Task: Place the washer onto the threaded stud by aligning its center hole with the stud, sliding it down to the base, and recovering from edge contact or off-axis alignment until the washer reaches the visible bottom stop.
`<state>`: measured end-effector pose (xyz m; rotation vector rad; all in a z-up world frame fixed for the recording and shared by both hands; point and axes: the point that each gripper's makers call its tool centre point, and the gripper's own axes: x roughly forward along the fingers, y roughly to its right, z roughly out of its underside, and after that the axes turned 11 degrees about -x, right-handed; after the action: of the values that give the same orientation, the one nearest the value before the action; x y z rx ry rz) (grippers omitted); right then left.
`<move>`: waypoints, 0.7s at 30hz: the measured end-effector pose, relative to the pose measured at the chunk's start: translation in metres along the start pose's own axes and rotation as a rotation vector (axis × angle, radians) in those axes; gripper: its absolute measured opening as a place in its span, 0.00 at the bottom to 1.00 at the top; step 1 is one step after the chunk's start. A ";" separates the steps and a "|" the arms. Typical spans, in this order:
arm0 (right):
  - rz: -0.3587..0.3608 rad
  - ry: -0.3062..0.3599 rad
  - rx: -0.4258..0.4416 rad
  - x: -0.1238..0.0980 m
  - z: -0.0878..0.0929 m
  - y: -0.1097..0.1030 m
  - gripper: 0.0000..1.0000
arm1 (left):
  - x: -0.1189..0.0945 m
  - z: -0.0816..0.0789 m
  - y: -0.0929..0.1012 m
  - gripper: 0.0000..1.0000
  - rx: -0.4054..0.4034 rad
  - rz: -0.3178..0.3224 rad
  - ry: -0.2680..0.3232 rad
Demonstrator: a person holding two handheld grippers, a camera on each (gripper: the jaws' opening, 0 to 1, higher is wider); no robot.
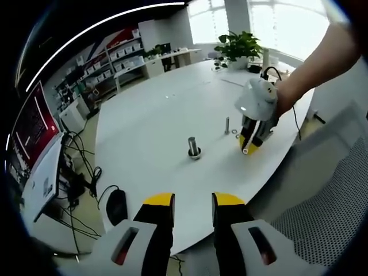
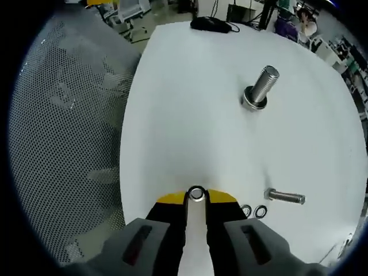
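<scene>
A thick threaded stud (image 1: 194,145) (image 2: 263,84) stands upright near the middle of the white table (image 1: 155,115) (image 2: 190,115), with a metal ring around its base. My right gripper (image 2: 197,196) is shut on a small steel washer (image 2: 197,194), pinched between its yellow tips just above the tabletop. The stud lies well ahead of it and to the right. In the left gripper view that right gripper (image 1: 249,148), held by a hand, points down at the table right of the stud. My left gripper (image 1: 194,200) is open and holds nothing, hovering off the table's near edge.
A small bolt (image 1: 227,125) (image 2: 286,197) and two loose washers (image 2: 253,211) sit close to the right gripper. A black mouse (image 2: 210,24) (image 1: 117,206) rests near one table edge. A mesh chair (image 2: 69,126) stands beside the table. A potted plant (image 1: 237,49) is at the far end.
</scene>
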<state>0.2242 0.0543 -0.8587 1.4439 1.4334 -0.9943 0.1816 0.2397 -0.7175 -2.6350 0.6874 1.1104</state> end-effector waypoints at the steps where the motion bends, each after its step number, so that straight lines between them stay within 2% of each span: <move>1: 0.005 0.006 0.009 -0.003 0.000 0.002 0.13 | 0.000 0.000 0.000 0.24 0.001 0.001 -0.001; 6: 0.038 0.039 0.068 -0.022 0.006 0.019 0.13 | -0.001 -0.002 -0.003 0.24 -0.005 -0.002 0.011; 12: 0.057 0.011 0.084 -0.034 0.022 0.034 0.14 | -0.002 -0.004 -0.006 0.24 -0.023 -0.011 0.022; 15: 0.098 0.027 0.083 -0.045 0.022 0.046 0.14 | -0.001 -0.002 -0.007 0.23 -0.020 -0.016 0.013; 18: 0.115 0.029 0.070 -0.052 0.022 0.052 0.14 | -0.003 -0.005 -0.009 0.23 -0.031 -0.018 0.029; 21: 0.122 0.031 0.075 -0.056 0.021 0.056 0.14 | -0.002 -0.002 -0.010 0.23 -0.028 -0.026 0.018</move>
<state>0.2797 0.0172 -0.8103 1.5871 1.3255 -0.9617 0.1865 0.2479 -0.7145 -2.6725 0.6443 1.0979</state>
